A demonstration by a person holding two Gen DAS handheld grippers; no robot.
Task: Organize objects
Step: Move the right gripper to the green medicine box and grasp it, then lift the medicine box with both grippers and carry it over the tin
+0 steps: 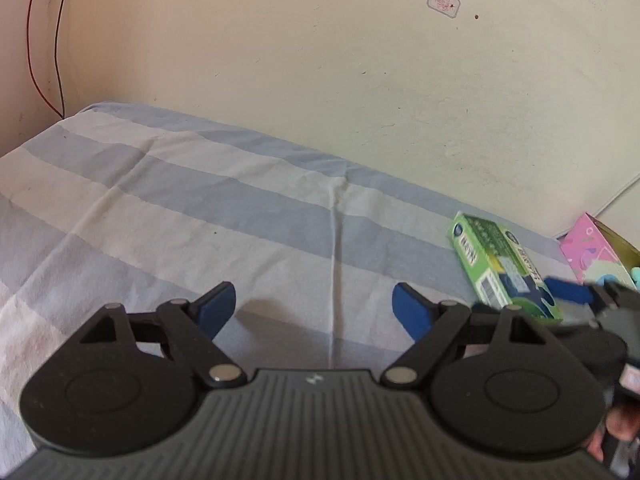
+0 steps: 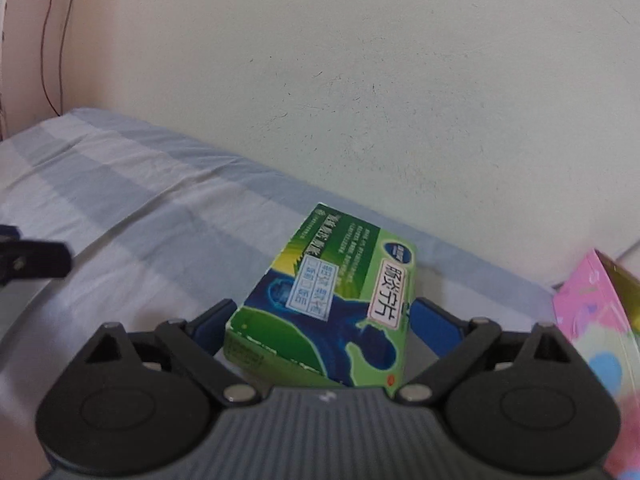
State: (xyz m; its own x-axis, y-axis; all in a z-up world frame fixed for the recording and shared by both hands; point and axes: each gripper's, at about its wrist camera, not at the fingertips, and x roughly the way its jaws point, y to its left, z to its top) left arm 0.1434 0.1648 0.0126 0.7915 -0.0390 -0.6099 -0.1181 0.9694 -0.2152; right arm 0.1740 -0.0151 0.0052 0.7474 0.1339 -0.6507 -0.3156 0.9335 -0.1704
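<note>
A green and blue medicine box (image 2: 320,300) lies on the striped bed sheet (image 2: 140,232), near the wall. My right gripper (image 2: 324,320) is open and straddles the box's near end. Its left finger (image 2: 214,322) is close against the box's left edge, and a small gap shows beside the right finger (image 2: 434,326). In the left wrist view the same box (image 1: 500,264) is at the right, with the blurred right gripper (image 1: 592,300) at its near end. My left gripper (image 1: 314,308) is open above bare sheet (image 1: 200,208), with nothing between its fingers.
A pink patterned box (image 2: 592,312) stands at the right edge, close to the medicine box, and shows as the pink box (image 1: 592,256) in the left wrist view. The cream wall (image 1: 360,80) runs along the bed's far side. Thin wires (image 1: 56,40) hang in the left corner.
</note>
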